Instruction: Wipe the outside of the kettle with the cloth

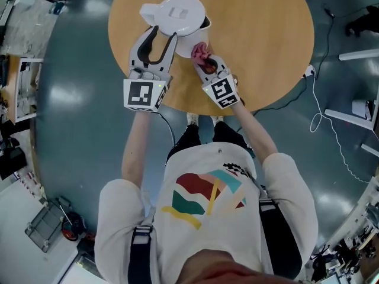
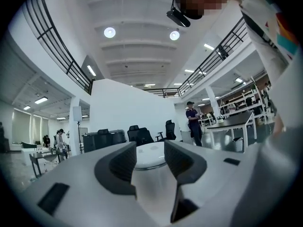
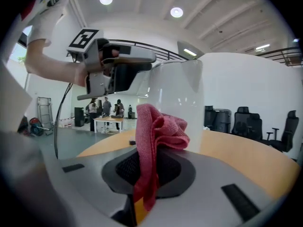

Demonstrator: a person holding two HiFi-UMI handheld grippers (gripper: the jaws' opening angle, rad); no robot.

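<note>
Kettle [image 1: 180, 16] is near the table's [image 1: 266, 34] near edge, a little left of its middle, white with the lid on. My left gripper [image 1: 159, 40] comes at it level from the near side. Its jaws stand fairly wide and are closed on the handle [image 2: 150, 188], which fills the gap between the pads, so the kettle is steadied from that side. To the right, the red cloth [image 3: 158, 126] is bunched up and pinched in my right gripper [image 1: 206, 61]. Those jaws are nearly together on the fabric, with a tail hanging below them. The bunch is at the near right wall of the kettle, and from here I can't quite tell whether it presses on the wall or stops just short.

I judge the wiping is at its start or between strokes. Next I would press the cloth flat on the wall and sweep it around and down, keeping the left grip firm so the kettle does not twist or tip.
</note>
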